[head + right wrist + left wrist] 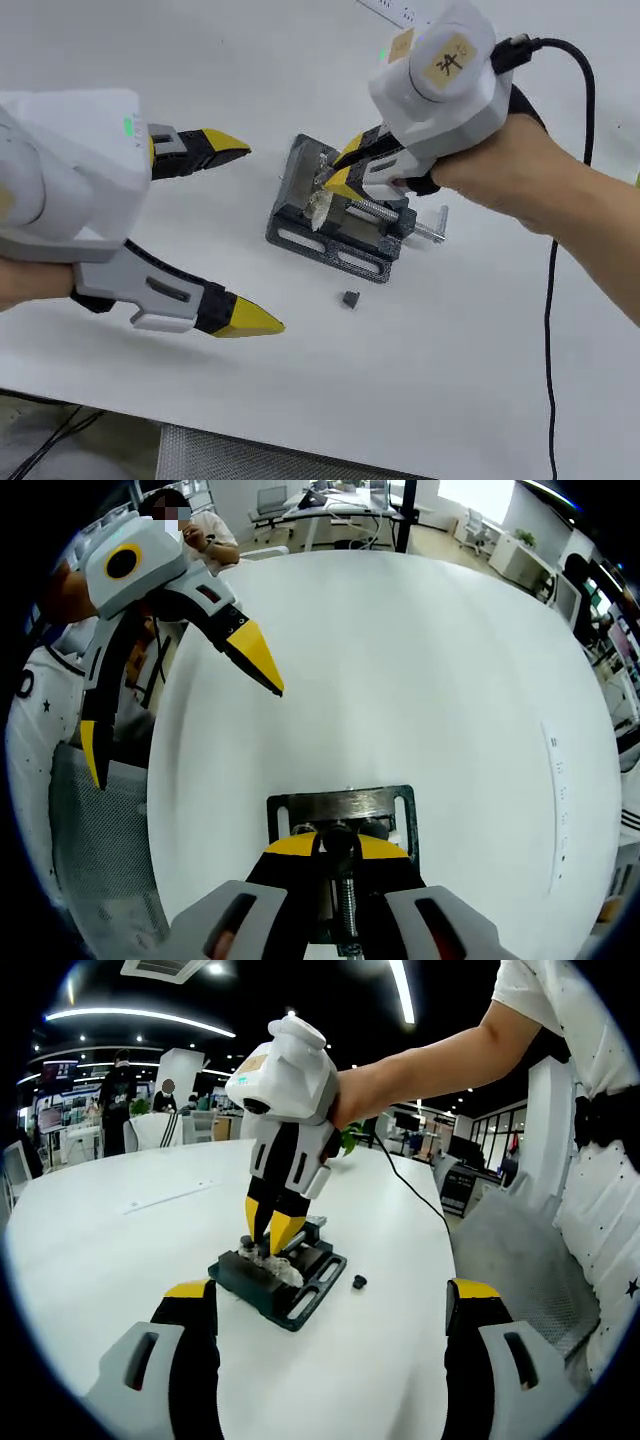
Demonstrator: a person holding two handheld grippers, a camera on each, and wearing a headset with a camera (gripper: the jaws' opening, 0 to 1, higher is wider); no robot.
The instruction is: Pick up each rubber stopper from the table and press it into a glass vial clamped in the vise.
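Note:
A dark vise [345, 245] stands mid-table with a clear glass vial [319, 209] clamped in it. My right gripper [338, 172] points down onto the vial's top. In its own view its yellow tips meet over the vise [290, 812], shut on a small dark rubber stopper [339, 838]. The left gripper view shows the right gripper [270, 1232] above the vise [300, 1300]. A second dark stopper [349, 298] [358, 1281] lies loose on the table just in front of the vise. My left gripper [243, 233] [330, 1295] hangs wide open to the left of the vise, holding nothing.
The white table [470, 340] spreads wide around the vise. The vise's screw handle [432, 232] sticks out to the right. A black cable [552, 300] trails from the right gripper across the right side. The table's near edge [300, 455] runs along the bottom.

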